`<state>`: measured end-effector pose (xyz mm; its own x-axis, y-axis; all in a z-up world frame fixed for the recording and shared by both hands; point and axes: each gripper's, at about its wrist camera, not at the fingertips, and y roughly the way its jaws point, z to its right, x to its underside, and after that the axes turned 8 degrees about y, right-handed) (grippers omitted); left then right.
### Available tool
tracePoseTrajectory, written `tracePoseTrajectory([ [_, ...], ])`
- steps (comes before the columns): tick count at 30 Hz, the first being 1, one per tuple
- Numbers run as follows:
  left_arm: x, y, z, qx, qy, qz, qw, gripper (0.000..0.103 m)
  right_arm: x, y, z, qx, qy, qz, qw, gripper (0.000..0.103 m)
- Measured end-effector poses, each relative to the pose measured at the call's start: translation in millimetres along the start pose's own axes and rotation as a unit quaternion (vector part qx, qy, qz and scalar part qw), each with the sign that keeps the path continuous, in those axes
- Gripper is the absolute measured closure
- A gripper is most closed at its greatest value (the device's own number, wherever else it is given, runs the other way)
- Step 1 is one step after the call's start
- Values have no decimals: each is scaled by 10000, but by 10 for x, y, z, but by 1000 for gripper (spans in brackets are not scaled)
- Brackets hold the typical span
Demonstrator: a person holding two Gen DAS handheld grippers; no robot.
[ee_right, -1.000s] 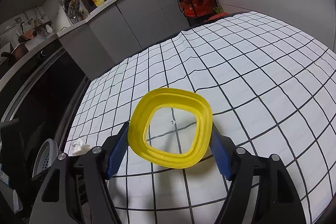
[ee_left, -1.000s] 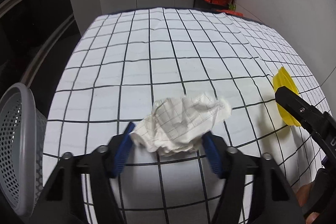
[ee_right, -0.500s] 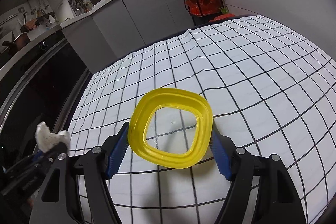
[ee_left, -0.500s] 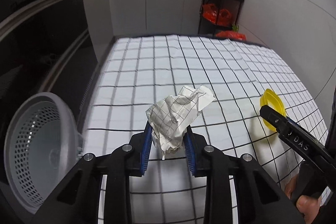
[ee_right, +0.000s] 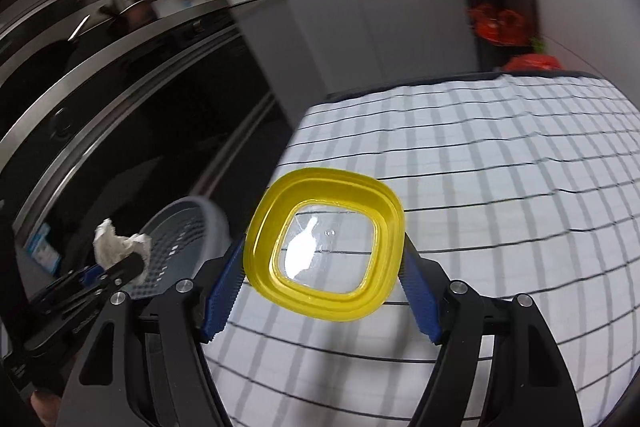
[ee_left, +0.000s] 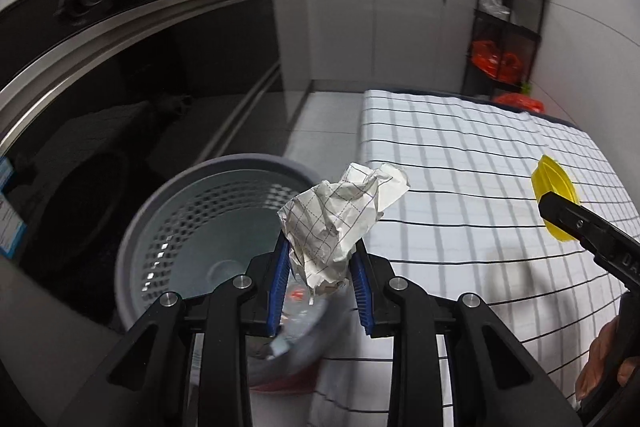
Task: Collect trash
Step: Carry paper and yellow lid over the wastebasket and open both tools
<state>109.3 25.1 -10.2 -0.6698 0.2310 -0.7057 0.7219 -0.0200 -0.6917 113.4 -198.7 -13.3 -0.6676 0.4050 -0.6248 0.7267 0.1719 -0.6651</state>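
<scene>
My left gripper (ee_left: pixel 320 287) is shut on a crumpled white paper with a grid print (ee_left: pixel 340 219) and holds it in the air over the near rim of a grey perforated bin (ee_left: pixel 160 219) that stands on the floor left of the table. The paper also shows in the right wrist view (ee_right: pixel 116 247), with the bin (ee_right: pixel 188 227) behind it. My right gripper (ee_right: pixel 324 291) is shut on a yellow square lid with a clear centre (ee_right: pixel 324 247) and holds it above the table. The lid shows at the right in the left wrist view (ee_left: pixel 554 195).
The table has a white cloth with a black grid (ee_left: pixel 480 187). Dark oven fronts (ee_left: pixel 120 67) and grey cabinets (ee_left: pixel 360 27) line the left and back. A black shelf with orange bags (ee_left: pixel 504 59) stands at the far right corner.
My left gripper closed on the paper, lifted it off the table and swung left over the bin. My right gripper kept hold of the yellow lid and also turned left.
</scene>
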Motion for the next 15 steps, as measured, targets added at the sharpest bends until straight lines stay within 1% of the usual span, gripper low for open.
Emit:
tracePoseTrajectory([
  [4, 60, 18, -307, -245, -236, -68, 9994, 74, 25, 187, -438, -351, -344, -210, 9986, 33],
  [7, 109, 78, -533, -362, -405, -166, 9984, 74, 31, 342, -772, -595, -705, -418, 9949, 33],
  [11, 137, 173, -731, -454, -594, -289, 9968, 74, 75, 543, -1137, -768, -1110, -639, 9888, 33],
  [15, 175, 245, -890, -521, -708, -350, 9955, 73, 132, 759, -1361, -776, -1338, -875, 9841, 33],
])
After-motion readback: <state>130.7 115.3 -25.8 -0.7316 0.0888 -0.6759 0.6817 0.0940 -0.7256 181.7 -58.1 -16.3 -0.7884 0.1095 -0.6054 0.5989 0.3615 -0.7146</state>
